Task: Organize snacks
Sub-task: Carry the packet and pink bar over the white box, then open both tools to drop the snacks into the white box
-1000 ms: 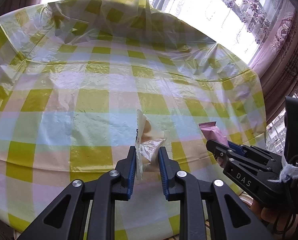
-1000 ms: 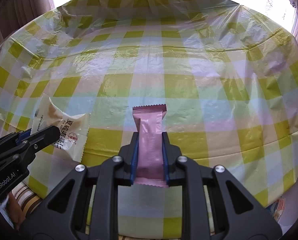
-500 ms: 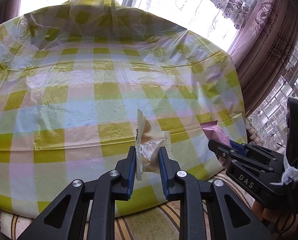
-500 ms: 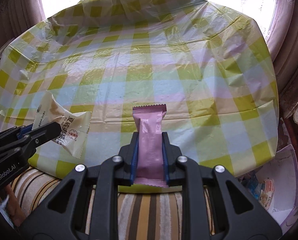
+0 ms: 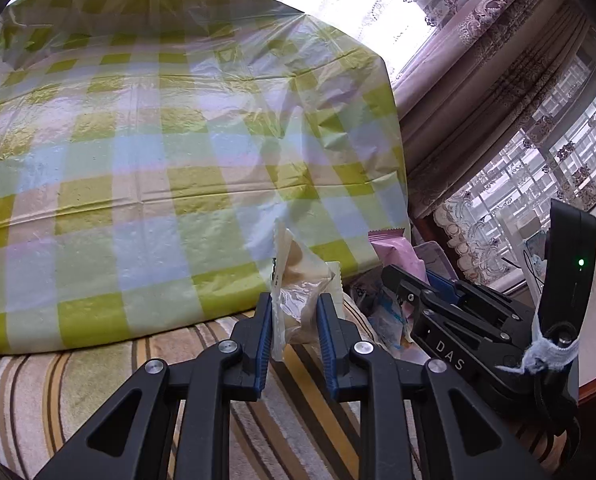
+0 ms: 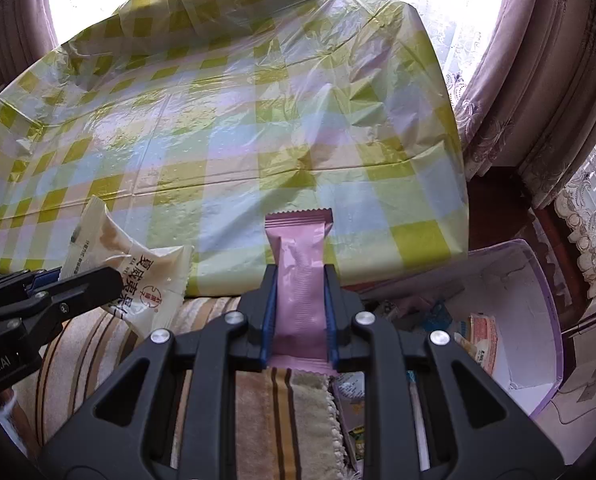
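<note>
Both grippers are loaded and up off the table. The left gripper is clamped on a cream-white snack packet, its blue pads squeezing the crinkled wrapper edge-on, so the packet stands up between the fingers and pokes out beyond the tips. From the right wrist view that same packet shows its flat face with red printed characters, hanging out past the left gripper's black fingertip at the lower left.

The right gripper is closed on a pink snack bar, held lengthwise between the blue pads; the bar's crimped top edge sticks out well beyond the tips and its lower end shows behind them. In the left wrist view the bar peeks up just beyond the right gripper's fingers.

Beneath both grippers lies a striped cloth, just off the near edge of the table with its yellow-and-white checked plastic tablecloth. Down to the right of the pink bar sits an open lilac-rimmed storage box with assorted wrapped snacks inside. Neither held snack touches the box or the table. Patterned curtains frame the bright window behind.
</note>
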`<state>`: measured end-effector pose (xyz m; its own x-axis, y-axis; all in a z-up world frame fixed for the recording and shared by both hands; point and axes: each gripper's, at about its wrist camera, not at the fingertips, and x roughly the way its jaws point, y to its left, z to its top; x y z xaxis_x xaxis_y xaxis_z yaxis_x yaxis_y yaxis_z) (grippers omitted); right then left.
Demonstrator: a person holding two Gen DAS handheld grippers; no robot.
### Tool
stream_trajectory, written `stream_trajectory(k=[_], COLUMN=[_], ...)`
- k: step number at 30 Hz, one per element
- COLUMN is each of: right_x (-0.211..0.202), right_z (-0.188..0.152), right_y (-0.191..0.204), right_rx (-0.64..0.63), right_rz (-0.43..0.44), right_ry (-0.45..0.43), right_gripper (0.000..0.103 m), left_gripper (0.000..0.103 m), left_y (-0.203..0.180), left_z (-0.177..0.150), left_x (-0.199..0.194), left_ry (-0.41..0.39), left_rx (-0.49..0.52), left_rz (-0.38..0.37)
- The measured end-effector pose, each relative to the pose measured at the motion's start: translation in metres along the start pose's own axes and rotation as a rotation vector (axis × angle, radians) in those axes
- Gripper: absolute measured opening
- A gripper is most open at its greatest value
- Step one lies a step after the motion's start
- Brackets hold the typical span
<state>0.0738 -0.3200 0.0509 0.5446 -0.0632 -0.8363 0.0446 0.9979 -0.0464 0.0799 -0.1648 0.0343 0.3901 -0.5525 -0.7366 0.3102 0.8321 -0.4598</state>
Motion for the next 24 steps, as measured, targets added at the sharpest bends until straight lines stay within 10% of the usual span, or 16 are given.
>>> stream_trajectory(k=[24], right_x=[-0.053], right_z=[-0.103], right_y=[-0.153], right_rx=[0.212], right_rz=[-0.222], right_ry=[-0.015], right_gripper=[0.024], left_gripper=[0.023], left_y=[-0.138], left_z=[-0.048], left_x=[0.087], left_ry=[0.259], left_rx=[0.197], left_rz=[-0.102])
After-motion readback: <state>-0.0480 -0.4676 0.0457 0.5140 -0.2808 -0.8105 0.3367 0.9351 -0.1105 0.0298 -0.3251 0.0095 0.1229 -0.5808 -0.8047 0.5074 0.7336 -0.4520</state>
